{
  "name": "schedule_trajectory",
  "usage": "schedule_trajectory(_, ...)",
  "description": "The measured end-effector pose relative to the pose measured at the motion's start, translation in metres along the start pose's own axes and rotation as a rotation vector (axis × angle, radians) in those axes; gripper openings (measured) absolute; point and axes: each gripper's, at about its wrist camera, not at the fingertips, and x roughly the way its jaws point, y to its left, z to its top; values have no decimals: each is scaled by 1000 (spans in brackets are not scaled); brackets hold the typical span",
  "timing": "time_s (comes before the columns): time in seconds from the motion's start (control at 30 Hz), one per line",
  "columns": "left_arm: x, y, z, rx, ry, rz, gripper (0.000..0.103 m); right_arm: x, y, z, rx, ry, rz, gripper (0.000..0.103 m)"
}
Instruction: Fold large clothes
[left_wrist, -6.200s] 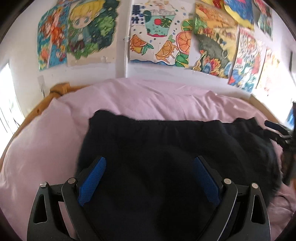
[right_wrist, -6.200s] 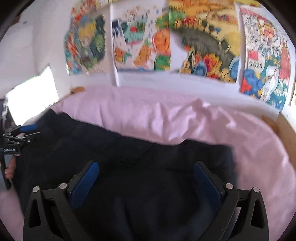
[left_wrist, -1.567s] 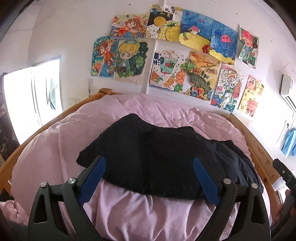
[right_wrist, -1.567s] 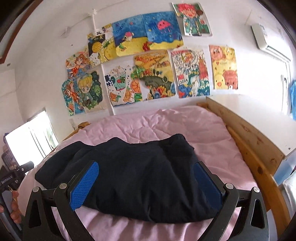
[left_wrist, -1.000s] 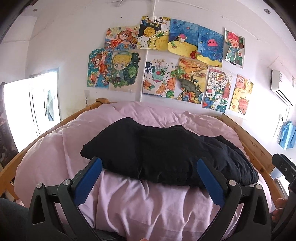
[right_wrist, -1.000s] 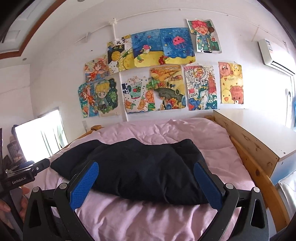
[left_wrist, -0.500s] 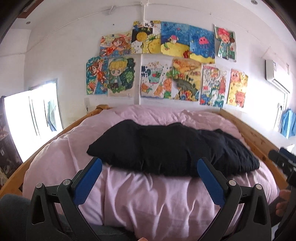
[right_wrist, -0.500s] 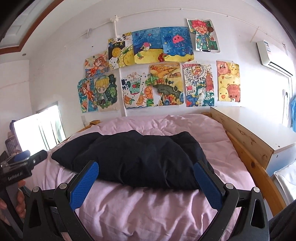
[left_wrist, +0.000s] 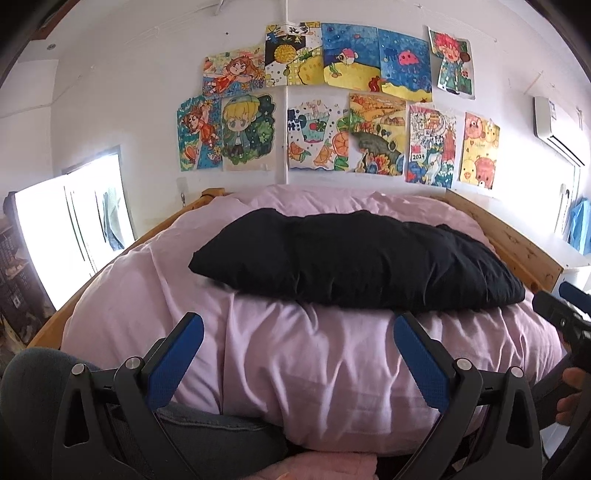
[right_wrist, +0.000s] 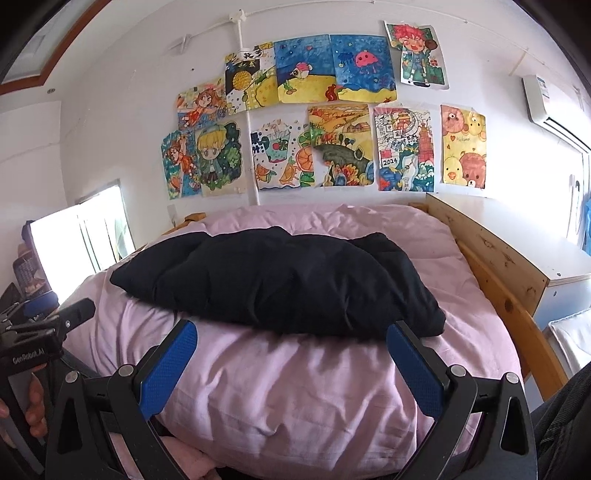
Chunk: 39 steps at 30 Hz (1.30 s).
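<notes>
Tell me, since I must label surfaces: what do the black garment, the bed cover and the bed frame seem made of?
Black garment: soft matte fabric, possibly fleece; no sheen.
Bed cover: thin pink woven cloth, likely cotton; fine creases.
Bed frame: pale wood; visible knots and grain.

Left gripper (left_wrist: 297, 354) and right gripper (right_wrist: 291, 362) side by side, level, jaws spread wide, empty

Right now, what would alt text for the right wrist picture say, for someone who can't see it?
A folded black garment lies on a pink duvet on a wooden-framed bed. The open right gripper hangs in front of it, holding nothing. Colourful children's drawings cover the white wall behind.
</notes>
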Motion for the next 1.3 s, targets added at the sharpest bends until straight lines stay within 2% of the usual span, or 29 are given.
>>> schedule_trajectory(0.3, 5, -5, -5, 1, 27, -12, 101, 9, 0, -9, -10, 31, -17, 103)
schedule_trajectory(0.67, 13, 2, -4, -31, 47, -9, 101, 27, -6, -18, 34, 112, 20, 103)
schedule_trajectory(1.3, 14, 7, -4, -18, 54, 6, 101, 28, -9, -18, 31, 104, 0, 103)
